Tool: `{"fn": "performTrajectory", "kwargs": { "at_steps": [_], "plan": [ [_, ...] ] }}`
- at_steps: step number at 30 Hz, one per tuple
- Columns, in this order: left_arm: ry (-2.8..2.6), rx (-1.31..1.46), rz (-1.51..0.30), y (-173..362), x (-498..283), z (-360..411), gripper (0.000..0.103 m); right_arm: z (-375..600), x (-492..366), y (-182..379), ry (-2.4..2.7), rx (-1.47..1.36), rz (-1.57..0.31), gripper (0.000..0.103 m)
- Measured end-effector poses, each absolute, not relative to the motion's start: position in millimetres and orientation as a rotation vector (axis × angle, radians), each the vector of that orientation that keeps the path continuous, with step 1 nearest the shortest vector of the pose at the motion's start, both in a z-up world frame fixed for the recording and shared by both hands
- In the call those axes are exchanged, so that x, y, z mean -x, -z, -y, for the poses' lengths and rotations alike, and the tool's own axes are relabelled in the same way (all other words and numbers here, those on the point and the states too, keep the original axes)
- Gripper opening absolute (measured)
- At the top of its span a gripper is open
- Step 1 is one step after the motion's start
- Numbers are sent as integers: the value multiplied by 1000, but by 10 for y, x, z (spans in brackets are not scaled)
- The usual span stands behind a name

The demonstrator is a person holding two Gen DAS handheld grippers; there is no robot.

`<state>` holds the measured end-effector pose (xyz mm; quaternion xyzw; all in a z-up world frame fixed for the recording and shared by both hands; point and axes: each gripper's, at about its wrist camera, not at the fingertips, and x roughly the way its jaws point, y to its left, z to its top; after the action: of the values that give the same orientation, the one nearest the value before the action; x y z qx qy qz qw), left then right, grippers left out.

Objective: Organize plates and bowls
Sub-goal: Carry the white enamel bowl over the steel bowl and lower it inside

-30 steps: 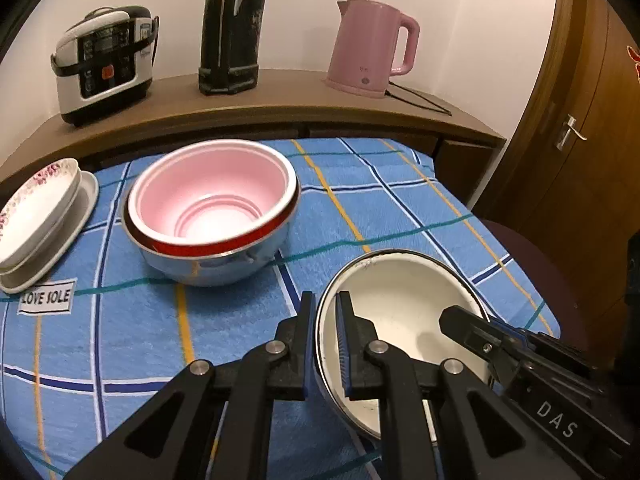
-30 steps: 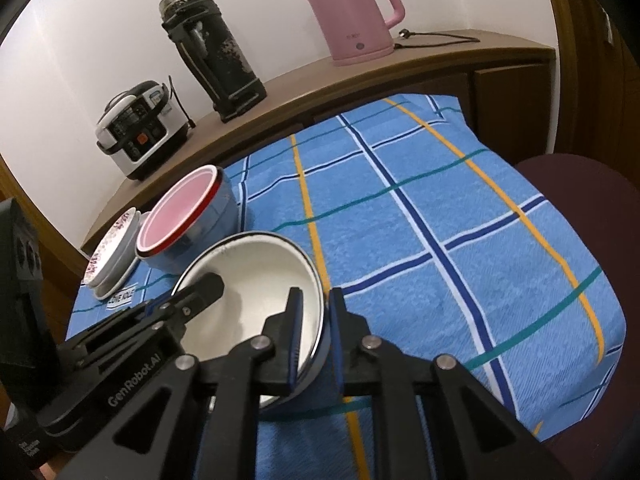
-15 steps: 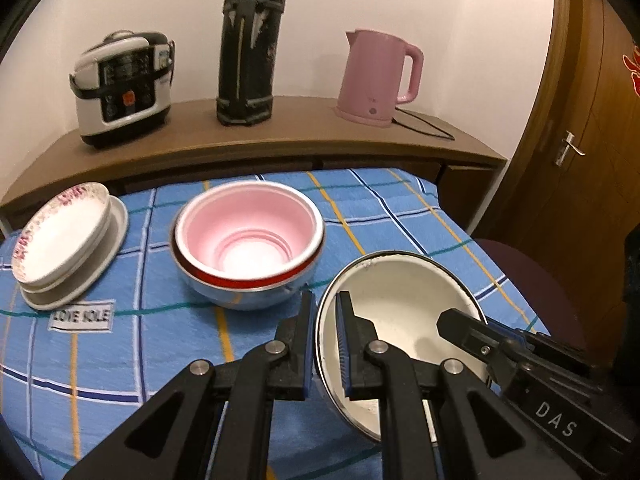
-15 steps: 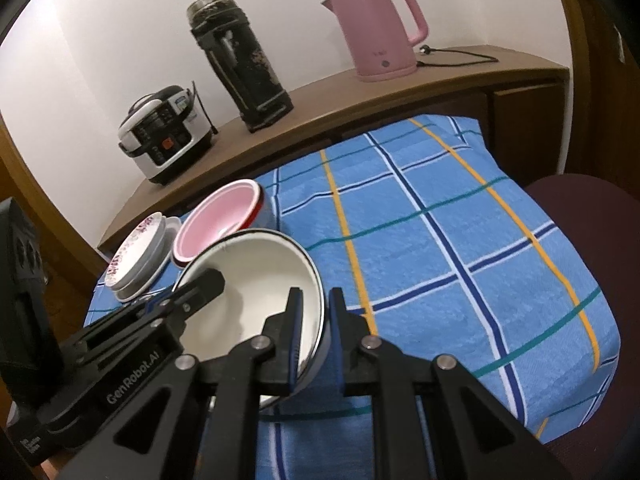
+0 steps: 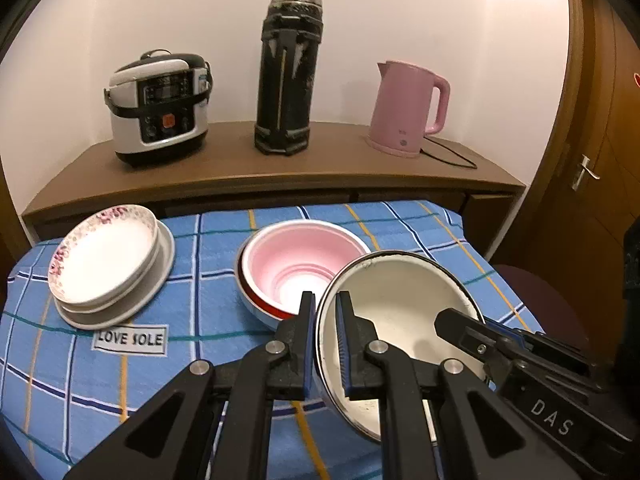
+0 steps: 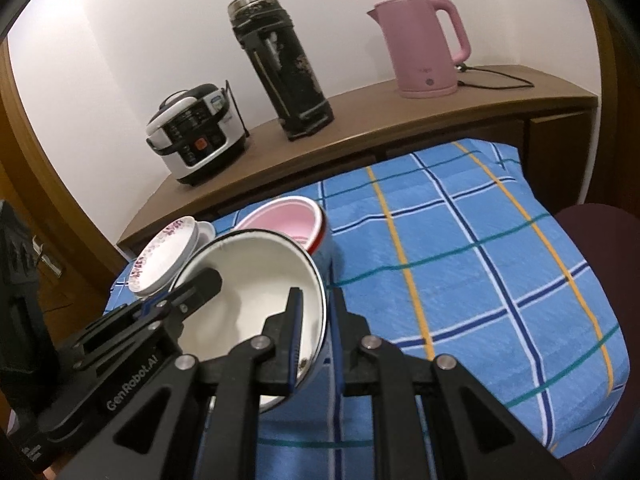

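Note:
A white enamel bowl [image 5: 404, 312] [image 6: 256, 284] with a dark rim hangs above the blue checked cloth, held on two sides. My left gripper [image 5: 322, 312] is shut on its left rim. My right gripper [image 6: 316, 316] is shut on its right rim; that gripper also shows at the right of the left wrist view as black fingers [image 5: 464, 326] inside the bowl. Just behind it stands a pink bowl [image 5: 304, 268] [image 6: 288, 220] nested in a red-rimmed steel bowl. To the left sits a stack of white floral plates [image 5: 104, 260] [image 6: 168, 256].
The table [image 6: 480, 264] wears a blue checked cloth. A wooden sideboard [image 5: 280, 164] behind it carries a rice cooker [image 5: 160, 108], a tall black thermos [image 5: 286, 72] and a pink kettle [image 5: 408, 108]. A dark red chair [image 6: 600, 232] stands at the right, a wooden door [image 5: 592, 160] beyond.
Both grippers have risen and pulled back with the white bowl between them. The bowl has left the cloth and now overlaps the pink bowl in view. More of the sideboard shows.

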<state>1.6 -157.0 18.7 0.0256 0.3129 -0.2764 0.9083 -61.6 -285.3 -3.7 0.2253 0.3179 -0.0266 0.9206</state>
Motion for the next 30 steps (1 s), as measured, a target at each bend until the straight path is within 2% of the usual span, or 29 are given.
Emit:
{"fn": "performTrajectory", "kwargs": {
  "at_steps": [30],
  "plan": [
    [528, -16, -636, -380, -644, 1458, 11, 2716, 12, -332, 42, -403, -582, 13]
  ]
}}
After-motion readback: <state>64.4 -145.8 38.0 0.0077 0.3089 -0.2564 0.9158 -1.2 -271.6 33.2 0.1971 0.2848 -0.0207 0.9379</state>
